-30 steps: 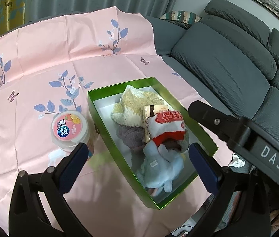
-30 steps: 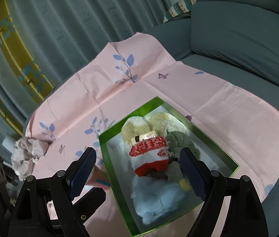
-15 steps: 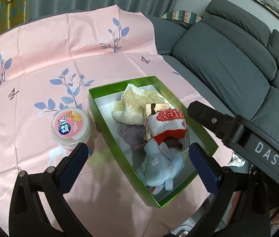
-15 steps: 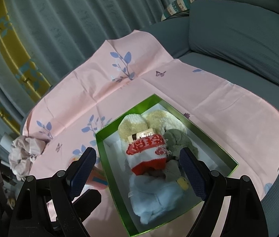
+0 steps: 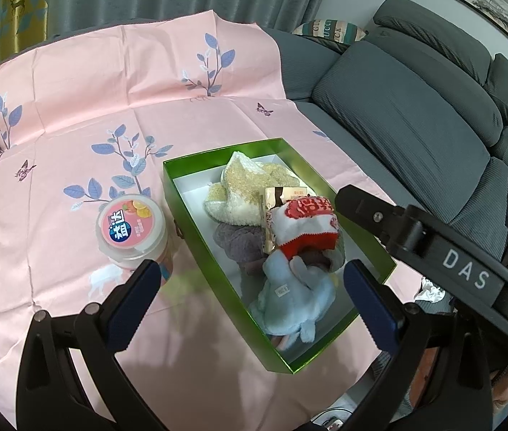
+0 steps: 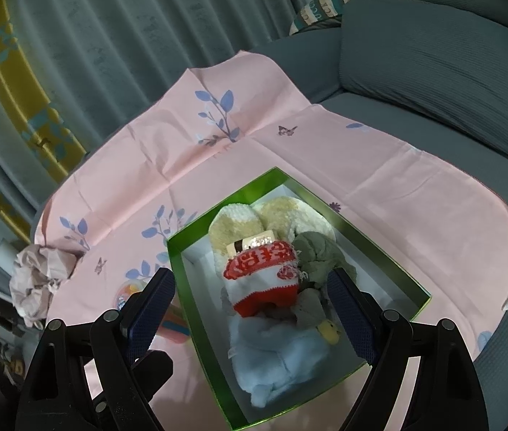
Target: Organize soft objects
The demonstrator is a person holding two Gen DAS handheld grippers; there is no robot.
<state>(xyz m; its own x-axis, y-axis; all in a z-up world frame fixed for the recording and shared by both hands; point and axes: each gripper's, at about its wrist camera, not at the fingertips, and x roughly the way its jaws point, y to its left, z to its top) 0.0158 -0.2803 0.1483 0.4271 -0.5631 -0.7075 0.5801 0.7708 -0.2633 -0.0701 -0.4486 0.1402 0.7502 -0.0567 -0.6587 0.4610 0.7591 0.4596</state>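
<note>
Risk, snagging: the soft things are heaped and overlapping in the green box [image 5: 196, 237], so a pinch on one could, I judge, drag a neighbour out with it.
Risk, box shift: the box looks light and sits on a loose pink cloth [image 5: 117, 82]; a sideways pull may slide or tip it, and its near right corner lies close to the cloth's edge.
Risk, jar: the round pink-lidded jar [image 5: 131, 229] stands just beside the box's left wall, right ahead of the left gripper's left finger; a careless reach could knock it over.
Risk, packet: a stiff gold packet [image 5: 279, 197] is wedged among the socks and may come up with them.
Box contents, far end: cream fluffy socks [image 5: 243, 186], upper middle of the box.
Box contents, centre: a red-and-white knitted sock [image 6: 259, 276] lies on top of the heap, with a grey-purple sock [image 5: 236, 244] to its left in the left wrist view.
Box contents, near end: a pale blue plush piece [image 6: 275, 359], with a small yellow bit beside it.
Box contents, right: an olive-grey soft piece [image 6: 317, 255].
Left gripper [image 5: 250, 300]: jaws spread wide, holding nothing, over the near end of the box.
Right gripper [image 6: 252, 314]: jaws spread wide, empty, framing the heap.
Outside the box: a crumpled paper wad [image 6: 38, 280] at the left edge of the cloth.
Task state: the soft things appear already gathered in the box.
</note>
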